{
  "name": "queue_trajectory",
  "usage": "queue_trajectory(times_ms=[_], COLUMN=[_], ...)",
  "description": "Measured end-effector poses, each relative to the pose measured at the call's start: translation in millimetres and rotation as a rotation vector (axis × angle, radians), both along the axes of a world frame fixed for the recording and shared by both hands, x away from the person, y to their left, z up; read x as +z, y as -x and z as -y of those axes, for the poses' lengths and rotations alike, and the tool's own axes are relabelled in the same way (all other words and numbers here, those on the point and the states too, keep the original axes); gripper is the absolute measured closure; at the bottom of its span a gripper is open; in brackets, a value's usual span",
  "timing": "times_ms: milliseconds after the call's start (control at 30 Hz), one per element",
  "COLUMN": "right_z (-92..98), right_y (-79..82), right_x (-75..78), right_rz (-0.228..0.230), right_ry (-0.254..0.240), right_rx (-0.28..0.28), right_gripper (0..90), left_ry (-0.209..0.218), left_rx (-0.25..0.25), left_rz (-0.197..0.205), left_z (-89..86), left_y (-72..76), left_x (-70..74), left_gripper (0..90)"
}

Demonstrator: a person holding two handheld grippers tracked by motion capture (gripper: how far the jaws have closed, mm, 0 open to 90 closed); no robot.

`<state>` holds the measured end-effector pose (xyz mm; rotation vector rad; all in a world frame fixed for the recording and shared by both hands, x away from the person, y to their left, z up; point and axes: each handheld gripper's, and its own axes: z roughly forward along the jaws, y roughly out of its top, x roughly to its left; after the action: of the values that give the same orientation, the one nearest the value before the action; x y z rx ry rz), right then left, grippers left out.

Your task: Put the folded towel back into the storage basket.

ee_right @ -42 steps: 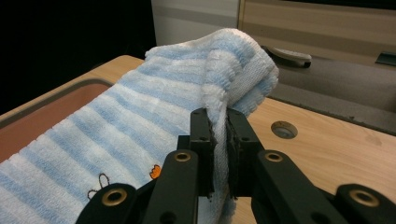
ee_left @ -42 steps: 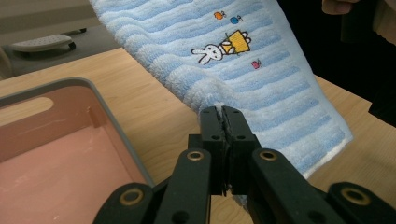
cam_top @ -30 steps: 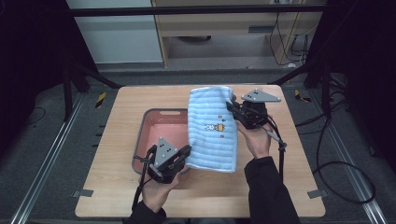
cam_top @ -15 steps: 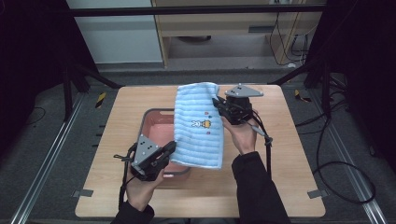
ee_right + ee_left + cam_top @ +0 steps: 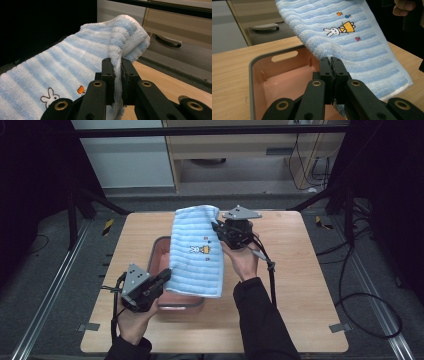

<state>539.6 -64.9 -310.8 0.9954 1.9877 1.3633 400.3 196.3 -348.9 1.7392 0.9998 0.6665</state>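
Note:
A blue-and-white striped towel with a small rabbit picture hangs stretched above a pink tub with a grey rim. My right gripper is shut on the towel's upper far corner; in the right gripper view the terry fold is pinched at my right gripper. My left gripper is shut on the towel's lower near edge. In the left gripper view, my left gripper bites the towel just over the tub. The towel hides much of the tub's right side.
The wooden table has bare surface to the right and left of the tub. A cabinet with drawers stands beyond the far edge. Dark stand legs flank the table, and cables lie on the floor at right.
Both hands have carried the towel leftward, so it now hangs over the tub instead of beside it. The left gripper has shifted left and nearer to the table's front edge.

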Motion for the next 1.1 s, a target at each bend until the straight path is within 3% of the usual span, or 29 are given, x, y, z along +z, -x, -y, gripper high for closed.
queue_trajectory(times_ms=[367, 1100], right_z=[-26.5, -59.7], right_y=[-9.9, -24.5], right_x=[-4.9, -22.3], right_rz=[-0.006, -0.032], right_ry=[-0.003, 0.005], right_rx=[0.027, 0.059], right_gripper=[83.2, 83.1], left_ry=[0.003, -0.012], left_rx=[0.046, 0.101], left_rz=[-0.007, -0.047], left_z=[-24.8, -48.3], left_y=[-2.1, -12.6], left_x=[-4.4, -22.5], left_gripper=[88.1, 88.1])
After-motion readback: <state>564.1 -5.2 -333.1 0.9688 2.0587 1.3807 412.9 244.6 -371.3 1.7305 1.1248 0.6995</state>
